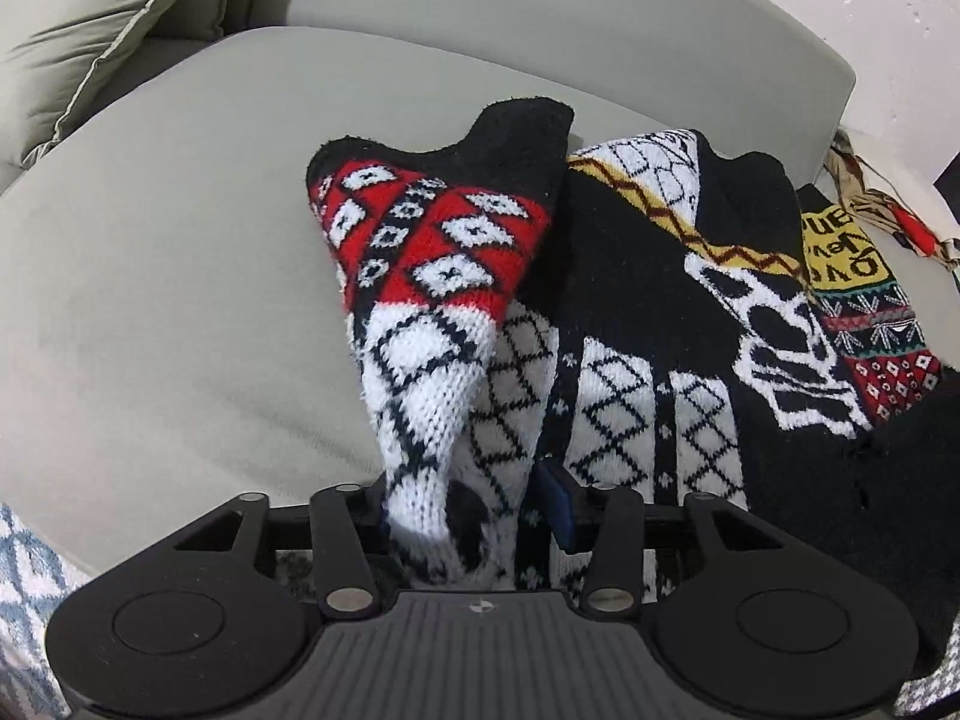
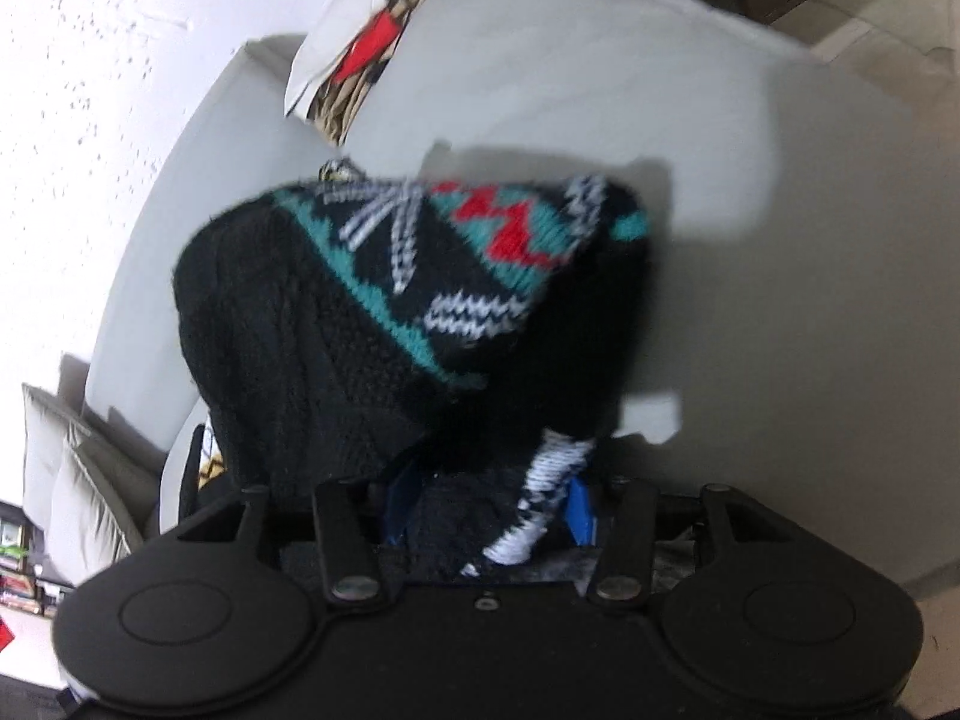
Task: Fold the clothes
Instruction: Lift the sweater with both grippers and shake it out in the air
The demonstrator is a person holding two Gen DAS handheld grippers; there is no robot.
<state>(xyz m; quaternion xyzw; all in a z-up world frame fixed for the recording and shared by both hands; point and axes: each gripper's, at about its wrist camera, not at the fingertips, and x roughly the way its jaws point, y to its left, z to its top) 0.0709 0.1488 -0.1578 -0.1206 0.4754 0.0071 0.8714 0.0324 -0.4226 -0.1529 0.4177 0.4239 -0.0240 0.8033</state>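
Observation:
A knitted sweater [image 1: 648,276], black with white lattice, red diamond and yellow bands, lies across the grey sofa seat [image 1: 168,276]. One sleeve [image 1: 432,324], with a red and black cuff, rises from my left gripper [image 1: 468,516], which is shut on its white lattice part. A blue pad [image 1: 555,504] shows on the right; the other is hidden by knit. In the right wrist view a black fold of the sweater [image 2: 384,312] with teal, red and white patterns hangs blurred above the seat, casting a shadow. My right gripper [image 2: 489,510] is shut on it, its blue pads [image 2: 581,510] pressing the bunched knit.
A beige cushion [image 1: 102,42] leans at the sofa's far left. A strap with red bits [image 2: 366,42] hangs over the sofa back [image 1: 540,18] by the white wall. A blue and white patterned rug [image 1: 24,588] shows below the seat edge.

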